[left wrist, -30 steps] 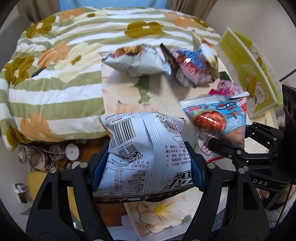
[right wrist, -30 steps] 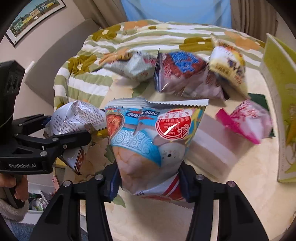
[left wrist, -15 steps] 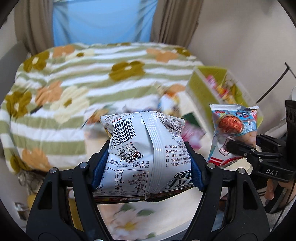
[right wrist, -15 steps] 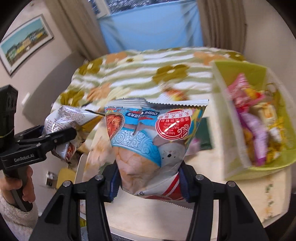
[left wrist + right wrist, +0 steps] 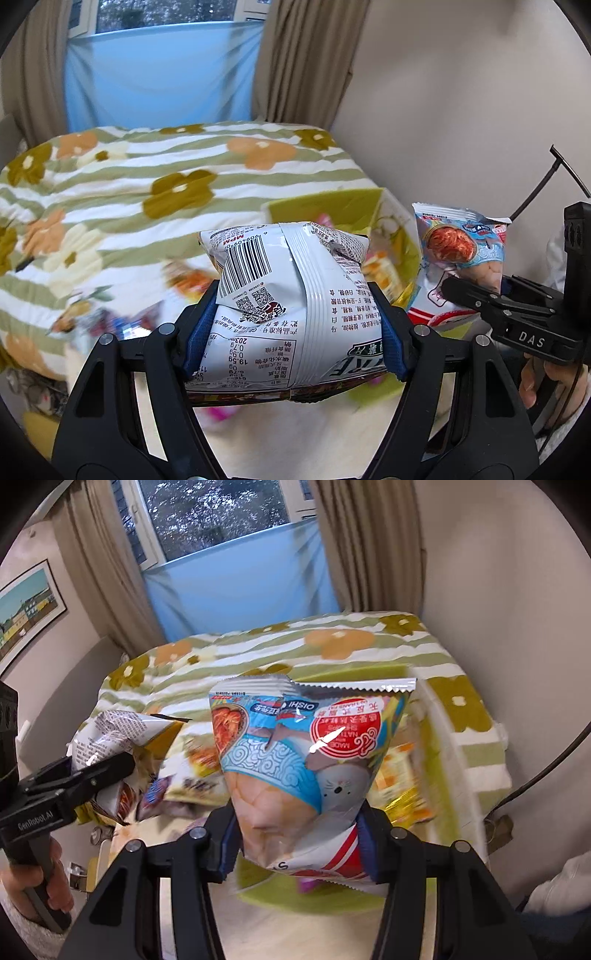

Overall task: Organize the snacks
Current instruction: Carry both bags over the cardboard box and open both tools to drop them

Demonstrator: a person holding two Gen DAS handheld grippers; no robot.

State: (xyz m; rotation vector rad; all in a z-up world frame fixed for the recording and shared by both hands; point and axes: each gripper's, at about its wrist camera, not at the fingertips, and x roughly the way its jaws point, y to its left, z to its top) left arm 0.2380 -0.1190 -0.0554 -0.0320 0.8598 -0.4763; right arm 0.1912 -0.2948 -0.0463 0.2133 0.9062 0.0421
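Two grippers are each pinching a bag: left gripper (image 5: 293,325) squeezing a crinkled white foil snack bag (image 5: 288,295), right gripper (image 5: 297,840) clamping a blue-and-red Oishi packet (image 5: 295,760), probably above the blurry lime-green bin (image 5: 325,206).

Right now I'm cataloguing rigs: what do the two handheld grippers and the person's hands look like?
Both are matte black plastic grippers with silver screws and blue finger pads. The right gripper is marked "DAS" in white, with a thin black cable behind. The left gripper reads "GenRobot.AI". The left hand wears a fuzzy pale-grey sleeve.

L gripper (image 5: 295,328) clamps white bag (image 5: 291,291) (barcode up).
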